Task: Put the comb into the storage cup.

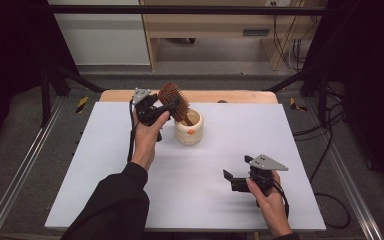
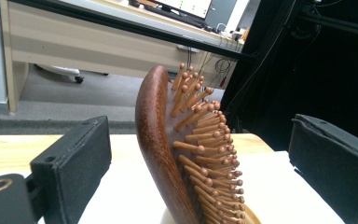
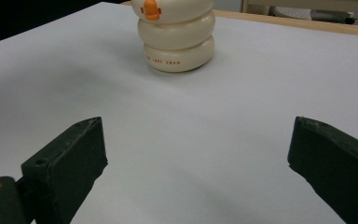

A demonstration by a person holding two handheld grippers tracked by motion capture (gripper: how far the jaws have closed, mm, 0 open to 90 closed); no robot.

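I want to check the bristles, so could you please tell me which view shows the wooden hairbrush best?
The left gripper view: the hairbrush stands close, its back edge and ball-tipped bristles sharp. The high view shows it small, standing in the cream holder; the right gripper view shows that holder.

A rectangular table with a pale wooden top [image 1: 240,96] is carrying a large sheet of matte white board [image 1: 240,150] that is covering nearly all of it, leaving only a strip of wood showing along the far edge. A cream ribbed ceramic pot with a small orange mark on its side [image 1: 189,131] is standing upright on the white sheet, toward the far middle.
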